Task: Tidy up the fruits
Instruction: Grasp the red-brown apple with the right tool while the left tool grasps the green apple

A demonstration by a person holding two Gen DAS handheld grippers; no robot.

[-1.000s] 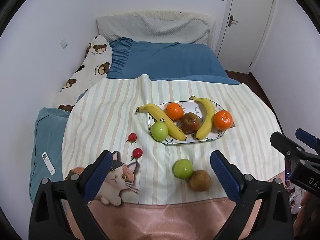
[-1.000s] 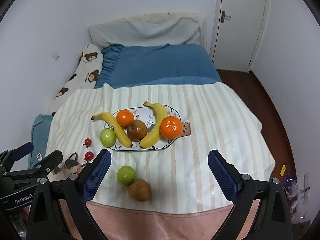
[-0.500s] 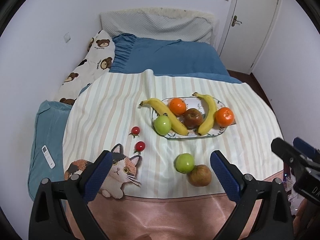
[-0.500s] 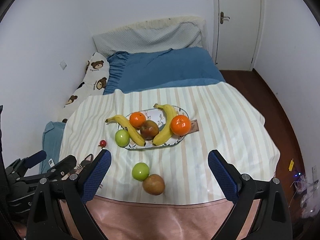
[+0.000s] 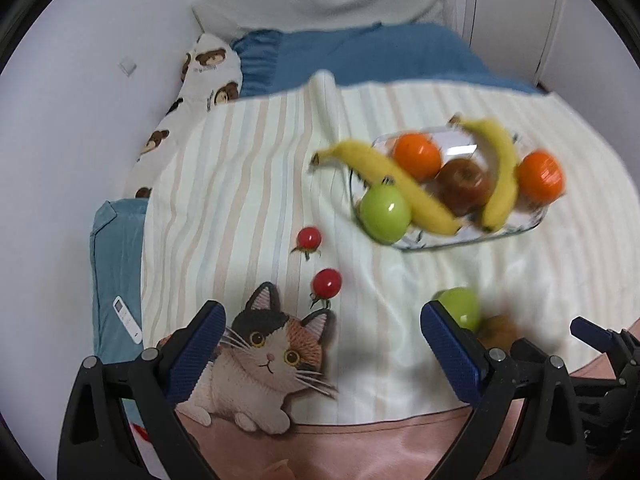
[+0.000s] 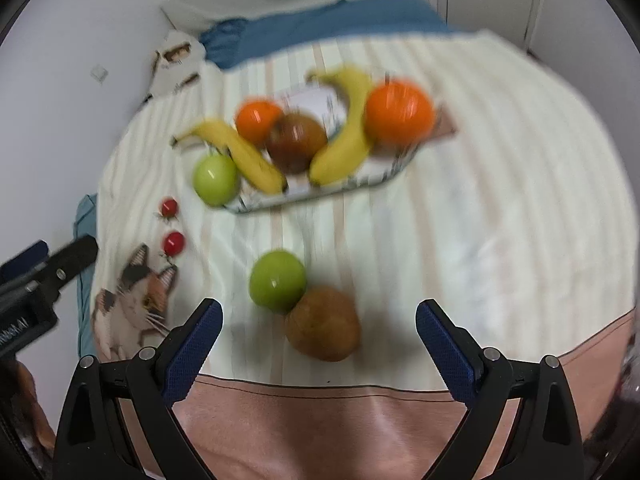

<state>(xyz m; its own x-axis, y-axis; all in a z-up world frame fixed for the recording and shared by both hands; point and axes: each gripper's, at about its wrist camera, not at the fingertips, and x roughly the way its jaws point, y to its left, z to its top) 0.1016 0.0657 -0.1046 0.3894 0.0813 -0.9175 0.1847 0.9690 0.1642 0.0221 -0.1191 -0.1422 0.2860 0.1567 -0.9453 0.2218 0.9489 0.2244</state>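
Both grippers have dropped closer to the bed since half a second ago, so the fruit fills more of each view, now blurred by motion.

From the left wrist, the left gripper (image 5: pixel 320 340) hangs with its blue-padded fingers (image 5: pixel 196 344) spread wide and holding nothing, above the cat print (image 5: pixel 264 360) on the striped blanket (image 5: pixel 240 184). Two cherry tomatoes (image 5: pixel 327 282) lie just beyond it. Farther right, the oval plate (image 5: pixel 460 242) carries two bananas (image 5: pixel 384 184), two oranges (image 5: pixel 416 156), a reddish-brown apple (image 5: pixel 464 186) and a green apple (image 5: pixel 385 212) at its left rim. A loose green apple (image 5: pixel 460 308) and a brown fruit (image 5: pixel 498 330) touch each other on the blanket, partly hidden behind the right-hand finger. A white remote (image 5: pixel 127 319) lies on the blue pillow at far left. Writing on the bear-print pillow (image 5: pixel 208 68) is too small to read.

From the right wrist, the right gripper (image 6: pixel 318 338) is likewise wide open and empty, with the loose green apple (image 6: pixel 278 280) and brown fruit (image 6: pixel 322 322) just ahead between its fingers (image 6: pixel 192 340). The plate (image 6: pixel 320 196) sits beyond. At the left edge the left gripper's (image 6: pixel 44 264) body shows white lettering, cut off and blurred, not legible.
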